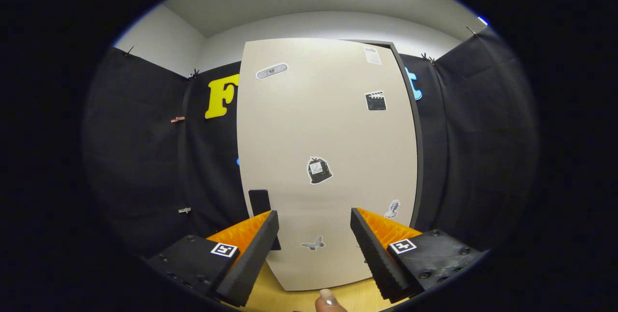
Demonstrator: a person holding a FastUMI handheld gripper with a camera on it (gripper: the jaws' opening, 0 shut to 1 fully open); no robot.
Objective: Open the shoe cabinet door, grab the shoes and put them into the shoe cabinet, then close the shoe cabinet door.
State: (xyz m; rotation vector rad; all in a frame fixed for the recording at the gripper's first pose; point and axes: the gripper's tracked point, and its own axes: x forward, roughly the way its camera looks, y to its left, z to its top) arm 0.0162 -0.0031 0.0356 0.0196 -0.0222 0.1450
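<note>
The shoe cabinet door (328, 157) is a tall pale panel with several small stickers, standing upright straight ahead of me. It looks closed against the dark cabinet frame (416, 123) along its right edge. A small dark handle (259, 202) sits on the door's lower left, just above my left finger. My gripper (315, 218) is open, both fingers spread wide with only the door's lower part seen between them. Nothing is held.
Black cloth walls (145, 157) close in on both sides of the cabinet. A light wooden floor or surface (289, 297) lies below the door. A person's fingertip (328, 300) pokes in between the finger bases.
</note>
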